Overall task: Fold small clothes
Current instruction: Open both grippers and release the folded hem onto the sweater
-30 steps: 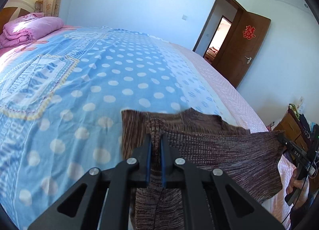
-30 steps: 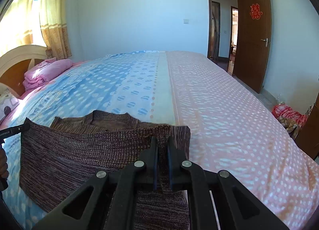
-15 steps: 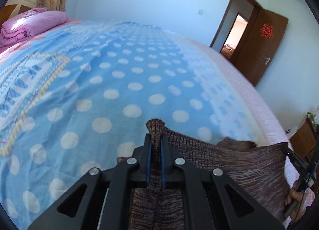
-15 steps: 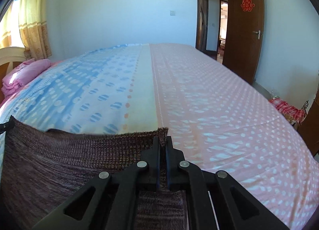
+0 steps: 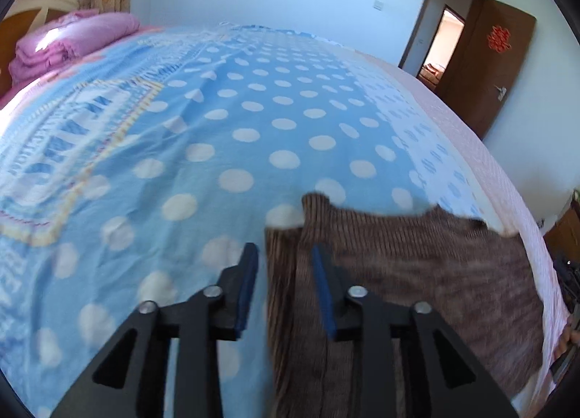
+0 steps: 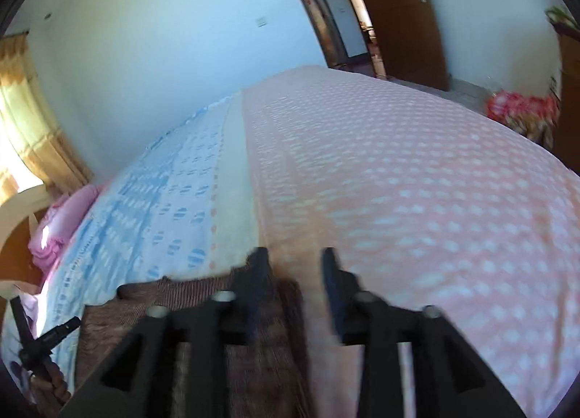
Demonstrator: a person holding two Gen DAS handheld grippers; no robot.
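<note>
We've got the brown knit garment [image 5: 417,265] lying flat on the bed, folded over on itself, its ribbed upper layer spread wide and one rounded corner poking up at the far left. In the right wrist view we see the same brown knit [image 6: 203,309] along the near edge, a little blurred, its right border straddling the sheet's cream-and-pink seam.

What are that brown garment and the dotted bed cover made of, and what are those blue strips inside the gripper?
The brown garment looks like ribbed knit, probably wool or acrylic: fine ridges, matte, soft. The blue polka-dot bed cover seems to be printed woven cotton, thin and creased. The blue strips on the left gripper look like rubbery or foam pads on matte black plastic.
</note>
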